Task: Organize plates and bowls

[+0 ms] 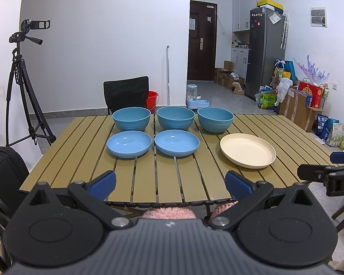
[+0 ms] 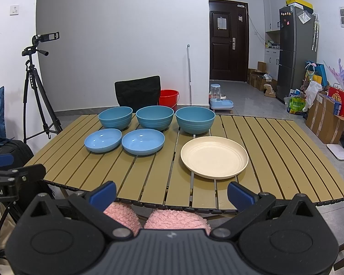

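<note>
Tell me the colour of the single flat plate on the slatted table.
The round flat ridged plate is cream, plain, no pattern; the right wrist view shows it best.

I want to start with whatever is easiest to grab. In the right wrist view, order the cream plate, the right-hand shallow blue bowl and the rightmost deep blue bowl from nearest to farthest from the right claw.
1. Cream plate: just ahead of the right claw, slightly right.
2. Shallow blue bowl: ahead, to the left.
3. Deep blue bowl: back row, behind the plate.
</note>
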`<state>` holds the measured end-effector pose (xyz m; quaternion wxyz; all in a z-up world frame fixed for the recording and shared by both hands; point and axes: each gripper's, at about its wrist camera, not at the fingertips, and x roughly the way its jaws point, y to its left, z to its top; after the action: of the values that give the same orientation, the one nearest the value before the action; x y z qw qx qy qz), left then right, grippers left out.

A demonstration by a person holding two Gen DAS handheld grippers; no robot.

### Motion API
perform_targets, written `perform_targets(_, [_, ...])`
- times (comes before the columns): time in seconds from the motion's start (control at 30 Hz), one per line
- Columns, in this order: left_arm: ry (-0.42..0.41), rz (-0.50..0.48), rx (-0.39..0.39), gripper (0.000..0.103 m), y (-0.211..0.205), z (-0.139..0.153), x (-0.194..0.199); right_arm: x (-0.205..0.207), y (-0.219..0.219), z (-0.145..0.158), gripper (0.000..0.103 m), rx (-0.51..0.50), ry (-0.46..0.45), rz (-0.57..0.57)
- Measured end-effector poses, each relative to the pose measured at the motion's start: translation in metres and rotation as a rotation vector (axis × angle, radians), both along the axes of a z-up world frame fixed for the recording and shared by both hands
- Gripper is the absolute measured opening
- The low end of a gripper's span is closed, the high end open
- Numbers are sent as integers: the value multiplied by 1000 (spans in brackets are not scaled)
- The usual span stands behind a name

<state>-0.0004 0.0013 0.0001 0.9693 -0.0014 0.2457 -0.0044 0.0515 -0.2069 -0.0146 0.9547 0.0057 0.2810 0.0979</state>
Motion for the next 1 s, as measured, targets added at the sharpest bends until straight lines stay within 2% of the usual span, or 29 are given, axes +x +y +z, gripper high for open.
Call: perform_targets(1.0, [-1, 0, -1, 103, 0, 3, -2, 0, 0, 0, 103, 0, -2, 0])
